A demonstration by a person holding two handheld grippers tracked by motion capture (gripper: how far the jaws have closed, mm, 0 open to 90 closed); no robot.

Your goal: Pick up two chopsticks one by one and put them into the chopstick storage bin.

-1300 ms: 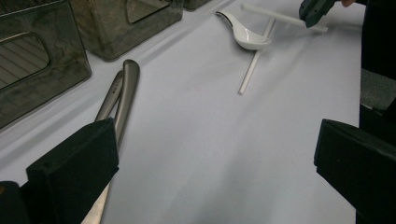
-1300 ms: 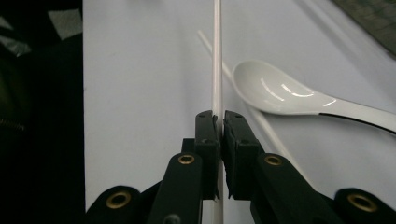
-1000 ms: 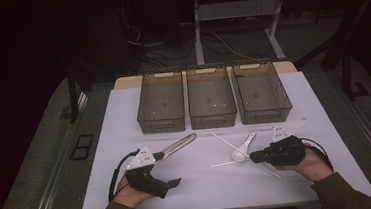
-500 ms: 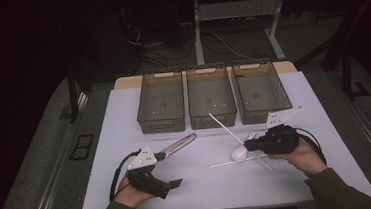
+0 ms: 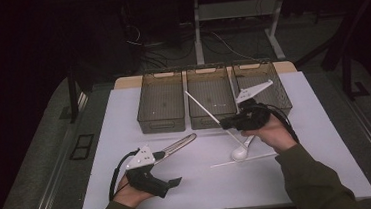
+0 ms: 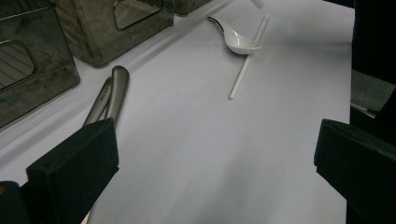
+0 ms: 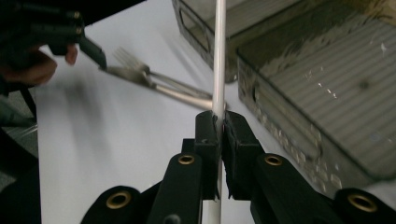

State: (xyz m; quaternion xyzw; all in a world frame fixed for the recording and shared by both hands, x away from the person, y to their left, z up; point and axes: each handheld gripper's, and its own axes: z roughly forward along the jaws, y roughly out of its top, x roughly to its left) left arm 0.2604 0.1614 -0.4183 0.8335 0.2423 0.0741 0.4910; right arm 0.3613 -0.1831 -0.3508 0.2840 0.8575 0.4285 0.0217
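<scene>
Right hand-held gripper (image 7: pixel 219 128) clamped on white chopstick (image 5: pixel 205 107) over the empty bins (image 5: pixel 212 100); left hand-held gripper (image 6: pixel 215 154) wide open, empty; spoon (image 6: pixel 236 39), second chopstick (image 6: pixel 245 70), fork (image 7: pixel 133 67) unsorted.

No text, label, brand or number can be read in these pictures; faint marks on the metal handles (image 6: pixel 108 95) at the left of the left gripper view are too small to make out.

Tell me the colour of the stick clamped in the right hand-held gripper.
White. The stick shows best in the right gripper view.
</scene>
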